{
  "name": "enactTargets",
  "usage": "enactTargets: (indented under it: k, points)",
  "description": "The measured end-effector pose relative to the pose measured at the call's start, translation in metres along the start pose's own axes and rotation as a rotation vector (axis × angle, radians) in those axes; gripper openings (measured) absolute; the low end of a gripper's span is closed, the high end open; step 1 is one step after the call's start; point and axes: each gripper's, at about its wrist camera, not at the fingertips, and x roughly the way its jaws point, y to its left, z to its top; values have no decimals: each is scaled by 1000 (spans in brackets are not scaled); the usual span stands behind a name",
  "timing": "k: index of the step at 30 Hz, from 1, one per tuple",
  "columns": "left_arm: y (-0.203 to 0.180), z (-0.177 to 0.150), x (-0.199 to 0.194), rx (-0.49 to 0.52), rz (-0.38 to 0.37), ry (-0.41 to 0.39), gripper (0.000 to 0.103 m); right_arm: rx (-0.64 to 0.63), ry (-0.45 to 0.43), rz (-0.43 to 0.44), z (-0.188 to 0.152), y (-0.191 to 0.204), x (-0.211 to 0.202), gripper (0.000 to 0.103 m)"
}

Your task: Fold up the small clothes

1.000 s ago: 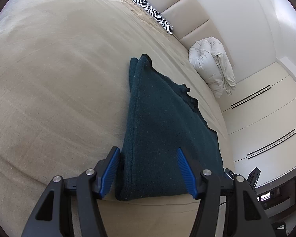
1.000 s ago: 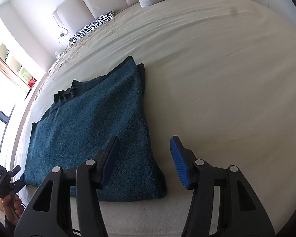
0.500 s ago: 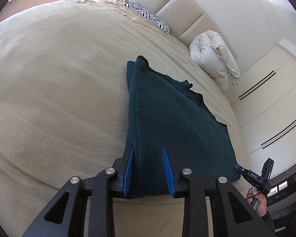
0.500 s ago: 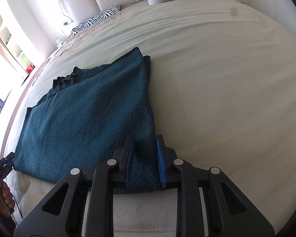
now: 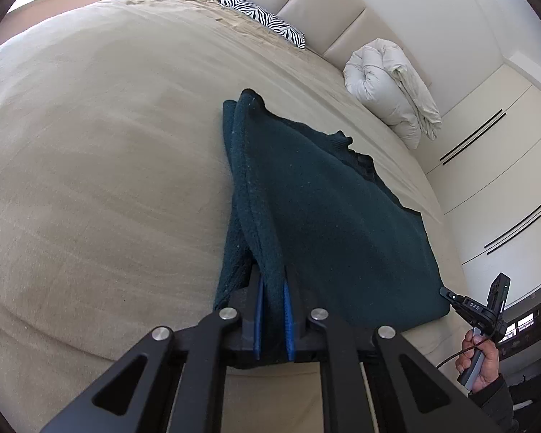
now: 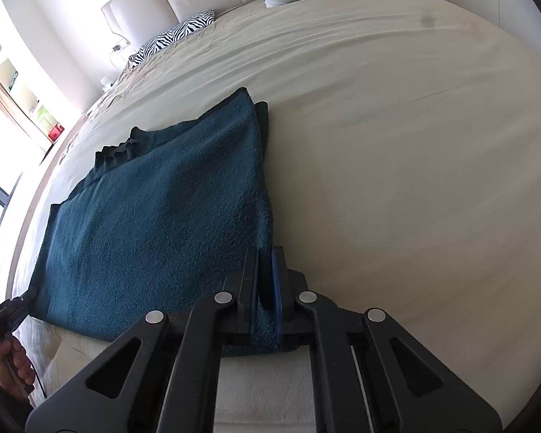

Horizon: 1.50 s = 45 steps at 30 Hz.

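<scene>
Where the left gripper pinches the near left corner of the blue sweater, its jaws having just closed, the cloth hides the blue pads. The right gripper, also just closed, pinches the near right corner. The sweater lies flat on the bed. A zebra pillow sits at twelve o'clock, a white duvet at one. Bare sheet lies all around.

Dark teal garment lies folded flat; near corners pinched.

The left gripper, low in the frame's centre, has just closed, clamping dark cloth. The right gripper likewise. A hand shows lower right.
</scene>
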Motion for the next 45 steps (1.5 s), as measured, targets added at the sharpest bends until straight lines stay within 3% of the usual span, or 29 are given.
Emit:
enactTargets:
  k: [13, 28, 37, 42, 45]
  points:
    - [7, -6, -2, 26, 24, 23, 9, 50, -5, 25, -13, -13, -11, 5]
    - [17, -5, 3, -12, -10, 27, 9, 83, 2, 35, -25, -22, -3, 5]
    - [21, -9, 1, -18, -7, 22, 9, 35, 6, 8, -25, -17, 2, 5]
    - [18, -6, -9, -16, -6, 13, 15, 48, 6, 13, -20, -16, -8, 8]
    - [6, -4, -31, 25, 60, -42, 29, 87, -69, -11, -16, -19, -33, 9]
